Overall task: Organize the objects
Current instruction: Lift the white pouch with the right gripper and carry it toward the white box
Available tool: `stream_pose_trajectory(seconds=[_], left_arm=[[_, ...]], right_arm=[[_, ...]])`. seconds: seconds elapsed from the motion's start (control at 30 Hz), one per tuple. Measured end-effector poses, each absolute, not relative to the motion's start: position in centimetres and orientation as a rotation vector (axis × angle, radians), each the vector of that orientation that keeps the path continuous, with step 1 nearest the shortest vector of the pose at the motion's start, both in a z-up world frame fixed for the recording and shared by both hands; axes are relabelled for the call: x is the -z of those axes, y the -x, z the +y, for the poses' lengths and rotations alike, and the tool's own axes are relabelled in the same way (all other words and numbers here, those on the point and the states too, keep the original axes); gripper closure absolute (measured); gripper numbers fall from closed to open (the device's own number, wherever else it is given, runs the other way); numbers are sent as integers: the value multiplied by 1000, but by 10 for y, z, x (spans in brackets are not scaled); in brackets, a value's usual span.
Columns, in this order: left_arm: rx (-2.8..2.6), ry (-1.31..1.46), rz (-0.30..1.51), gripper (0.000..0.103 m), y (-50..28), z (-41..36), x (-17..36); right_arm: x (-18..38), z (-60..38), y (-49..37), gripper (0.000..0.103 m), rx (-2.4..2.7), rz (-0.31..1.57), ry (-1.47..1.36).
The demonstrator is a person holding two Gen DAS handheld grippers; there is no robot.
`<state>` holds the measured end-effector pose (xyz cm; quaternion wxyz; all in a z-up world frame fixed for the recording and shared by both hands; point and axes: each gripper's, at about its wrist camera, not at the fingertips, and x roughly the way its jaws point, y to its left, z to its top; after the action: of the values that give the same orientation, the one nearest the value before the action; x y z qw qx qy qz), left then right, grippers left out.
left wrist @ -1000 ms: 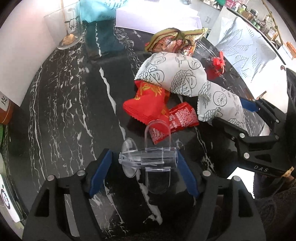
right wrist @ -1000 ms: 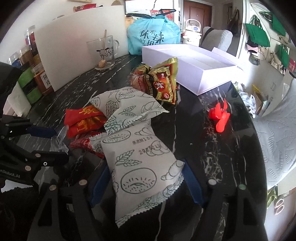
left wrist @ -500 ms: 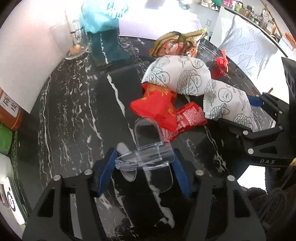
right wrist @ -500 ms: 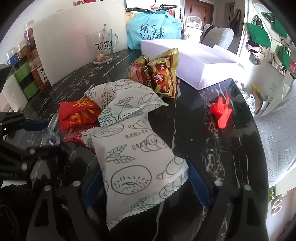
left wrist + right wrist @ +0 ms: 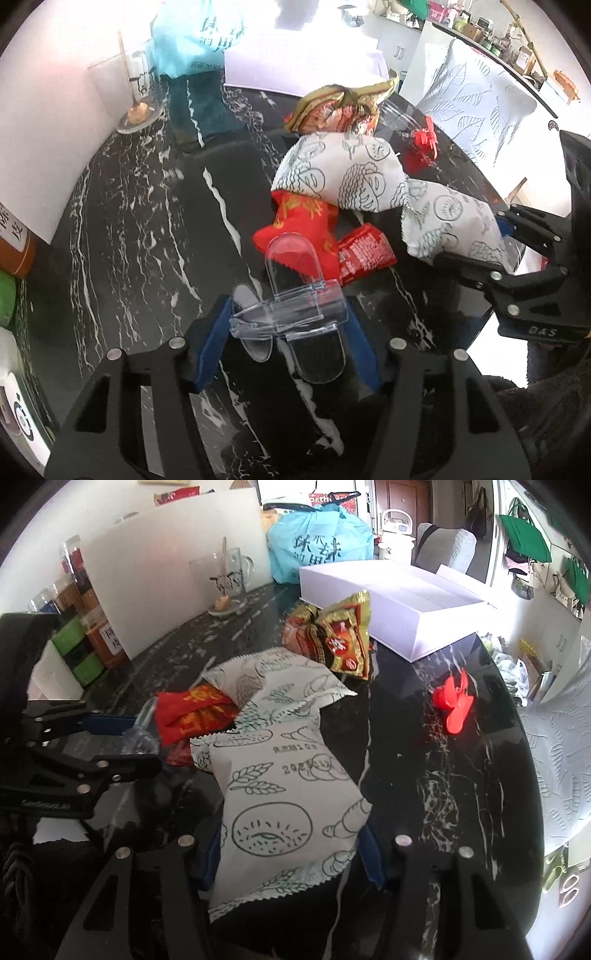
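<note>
At the far left of the black, white-veined marble worktop [image 5: 122, 229] stand jars with orange and green labels [image 5: 79, 653], in front of a white board [image 5: 166, 590]. Near the board's right end sits a clear glass mug with a cartoon print [image 5: 221, 581], a stick standing in it.

My left claw [image 5: 288, 321] is clenched on a clear plastic clip [image 5: 291, 310] — its blue pads press on both ends of the clip's hinge bar, having just drawn in around it, and the clip's rounded paddles stick out above and below the bar. Just beyond the clip lies a bright red snack packet with gold print [image 5: 303, 229], with a darker red packet [image 5: 364, 254] beside it on the right. A white pillow packet printed with line drawings [image 5: 343, 173] overlaps the bright red one, and behind it lies a crumpled gold-and-red foil packet [image 5: 340, 107].

A second white packet with drawn bread and wheat ears [image 5: 280, 812] is in my right claw [image 5: 288, 849]; the jaws have just been closing and now pinch its lower part from both sides, while its upper end rests against the pile.

Further back stand a light blue plastic bag with dark lettering [image 5: 317, 546] and an open white cardboard box [image 5: 399, 598]. To the right, apart from the pile, a small red plastic clip [image 5: 454, 705] lies on the worktop.
</note>
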<state>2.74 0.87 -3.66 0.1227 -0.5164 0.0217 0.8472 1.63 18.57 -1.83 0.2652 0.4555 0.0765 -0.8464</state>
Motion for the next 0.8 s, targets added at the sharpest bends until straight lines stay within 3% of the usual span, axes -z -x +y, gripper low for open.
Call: stream_pose_trajectory(seconds=[0.8], left_arm=[[-2513,1367,26,44,11,-4,3]], right_arm=[[-32,168,8,43,2309,195,-1090]])
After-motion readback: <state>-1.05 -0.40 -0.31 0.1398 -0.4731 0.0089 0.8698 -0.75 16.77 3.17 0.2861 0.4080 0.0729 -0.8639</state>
